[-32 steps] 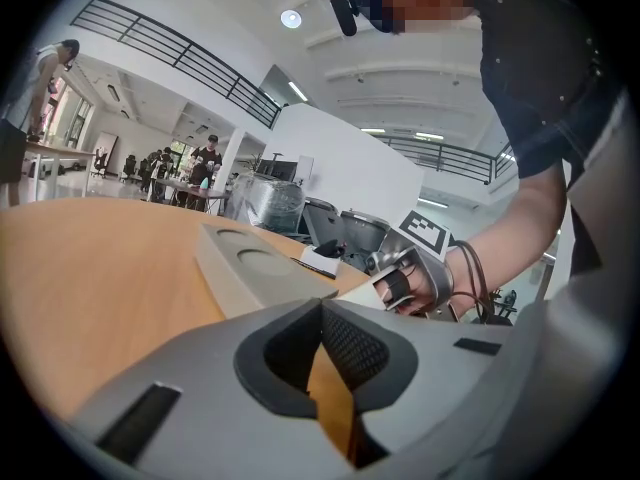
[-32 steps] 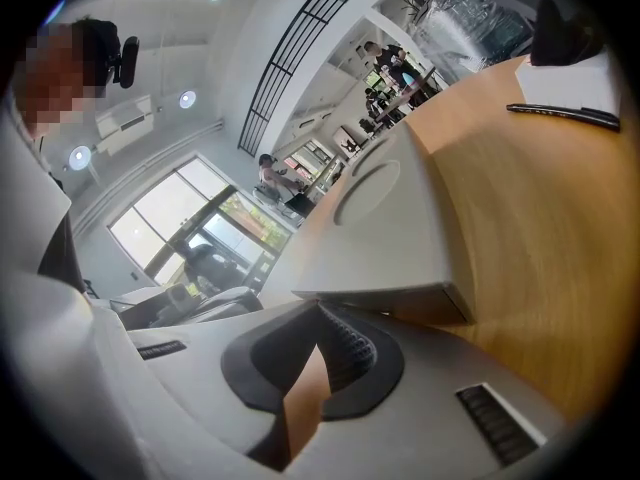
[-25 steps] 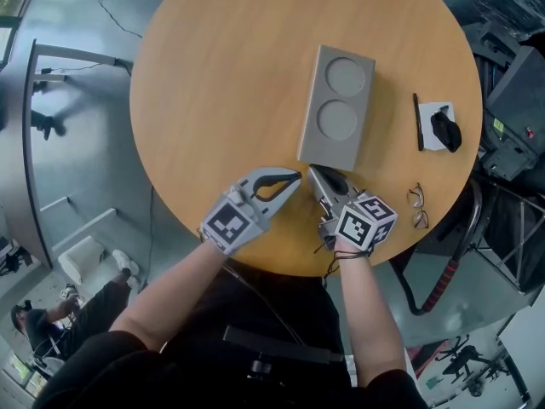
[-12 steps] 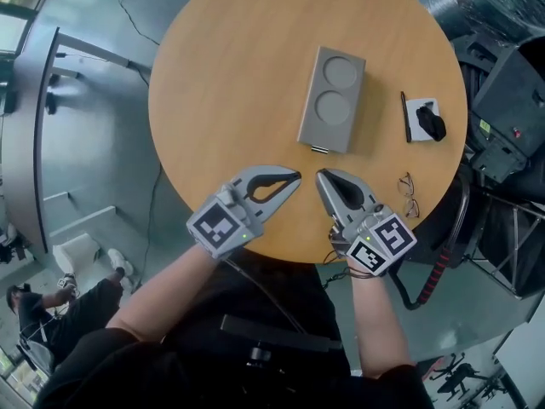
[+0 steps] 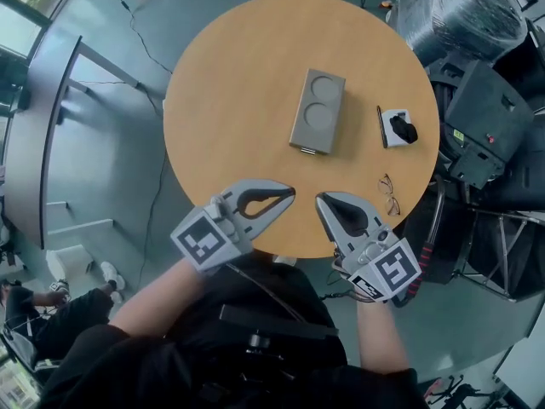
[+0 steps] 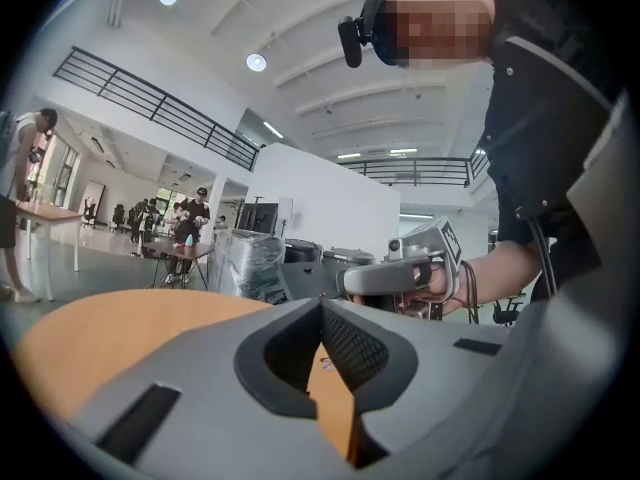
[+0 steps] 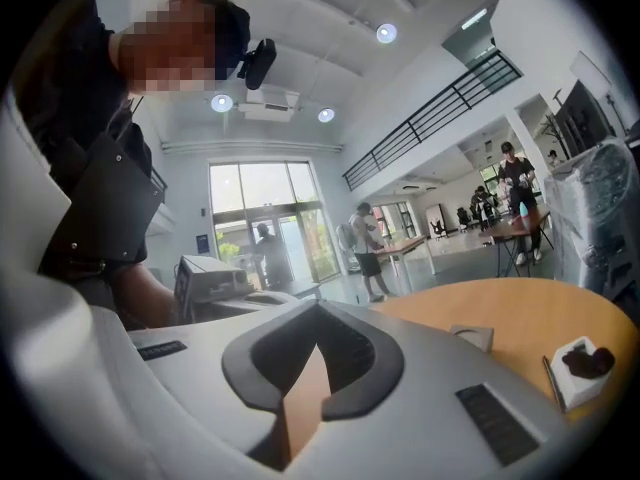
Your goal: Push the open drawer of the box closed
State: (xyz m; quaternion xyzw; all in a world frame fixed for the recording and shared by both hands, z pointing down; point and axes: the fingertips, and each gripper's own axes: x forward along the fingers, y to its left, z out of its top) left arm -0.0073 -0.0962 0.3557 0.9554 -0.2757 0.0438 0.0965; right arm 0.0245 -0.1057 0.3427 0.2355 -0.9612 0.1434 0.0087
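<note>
The grey box (image 5: 317,112), with two round recesses on top, lies in the middle of the round wooden table (image 5: 230,100). Its near end looks flush, with a small dark handle (image 5: 308,151) showing and no drawer sticking out. In the right gripper view the box (image 7: 470,337) is a small shape far off on the table. My left gripper (image 5: 291,192) hovers over the table's near edge, shut on nothing. My right gripper (image 5: 318,199) sits beside it, also shut and empty. Both are well short of the box. Each gripper view shows its own jaw tips pressed together, left gripper (image 6: 322,303), right gripper (image 7: 320,314).
A black pen (image 5: 379,126) and a white pad with a black object (image 5: 398,128) lie right of the box. Glasses (image 5: 388,194) rest near the table's right edge. Dark equipment and a wrapped bundle (image 5: 464,15) crowd the floor to the right.
The right gripper was close to the box's near end a second ago. Both grippers have since drawn back toward the table's near edge, and the head view has pulled away.
</note>
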